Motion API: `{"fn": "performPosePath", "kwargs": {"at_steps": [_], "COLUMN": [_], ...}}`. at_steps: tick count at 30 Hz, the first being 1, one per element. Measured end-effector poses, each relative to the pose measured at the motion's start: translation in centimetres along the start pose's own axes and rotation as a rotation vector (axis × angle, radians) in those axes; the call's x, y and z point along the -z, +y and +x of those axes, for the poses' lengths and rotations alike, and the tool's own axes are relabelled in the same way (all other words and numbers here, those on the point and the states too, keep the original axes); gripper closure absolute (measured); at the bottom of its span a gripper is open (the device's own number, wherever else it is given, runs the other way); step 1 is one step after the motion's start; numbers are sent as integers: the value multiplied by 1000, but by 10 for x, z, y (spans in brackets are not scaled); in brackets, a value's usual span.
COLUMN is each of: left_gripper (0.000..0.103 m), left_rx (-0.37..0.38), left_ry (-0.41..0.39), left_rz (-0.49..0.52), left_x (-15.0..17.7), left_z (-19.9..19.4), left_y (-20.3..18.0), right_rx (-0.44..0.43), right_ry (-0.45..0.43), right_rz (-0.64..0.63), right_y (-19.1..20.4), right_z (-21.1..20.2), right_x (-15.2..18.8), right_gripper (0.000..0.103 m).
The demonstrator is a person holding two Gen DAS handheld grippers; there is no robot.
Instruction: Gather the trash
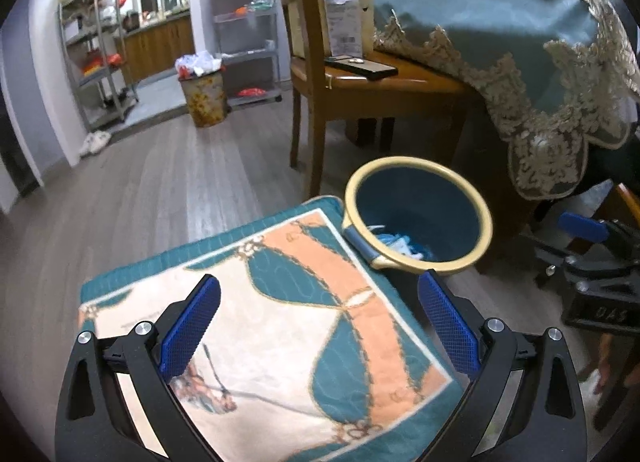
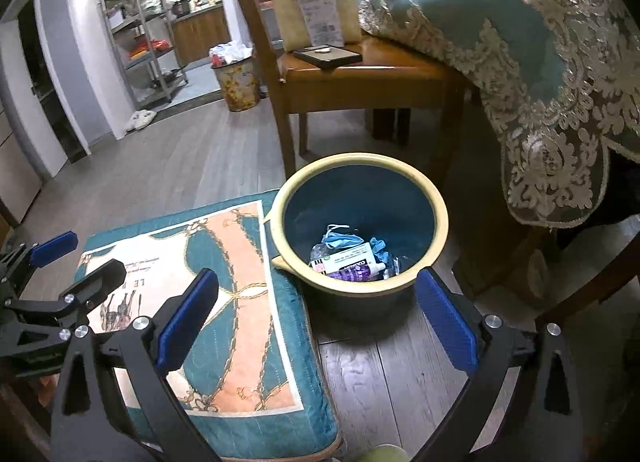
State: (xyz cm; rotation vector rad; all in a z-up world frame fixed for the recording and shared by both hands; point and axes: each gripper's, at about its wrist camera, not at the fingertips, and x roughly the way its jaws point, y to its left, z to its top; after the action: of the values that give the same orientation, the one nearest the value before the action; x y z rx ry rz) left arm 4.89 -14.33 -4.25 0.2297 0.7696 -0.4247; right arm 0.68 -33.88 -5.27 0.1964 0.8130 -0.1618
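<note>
Jaws on both my left gripper (image 1: 319,326) and right gripper (image 2: 316,320) stand spread wide with nothing between them. The trash (image 2: 352,258) lies at the bottom of the bin (image 2: 442,202), which stands upright on the floor, mouth up, just beside the cushion (image 2: 240,262). It looks light: a soft, limp face mask, a stiffer small carton lying flat, long side across the bin. I'd judge the bin's rim or its side handle (image 1: 362,244) the best hold.
</note>
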Motion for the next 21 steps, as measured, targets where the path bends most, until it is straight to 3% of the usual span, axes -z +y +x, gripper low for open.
{"fn": "performPosePath", "kwargs": {"at_steps": [3, 21], "left_gripper": [5, 5], "left_rx": [-38, -18], "left_ry": [-9, 13], "left_rz": [35, 14], "left_x": [-1, 0], "left_z": [4, 8], "left_y": [-3, 0], "right_rx": [35, 71], "right_ry": [-10, -13], "right_rz": [3, 34], "right_y": [-4, -13], "right_z": [0, -3], "right_x": [-1, -1], "right_gripper": [6, 6]}}
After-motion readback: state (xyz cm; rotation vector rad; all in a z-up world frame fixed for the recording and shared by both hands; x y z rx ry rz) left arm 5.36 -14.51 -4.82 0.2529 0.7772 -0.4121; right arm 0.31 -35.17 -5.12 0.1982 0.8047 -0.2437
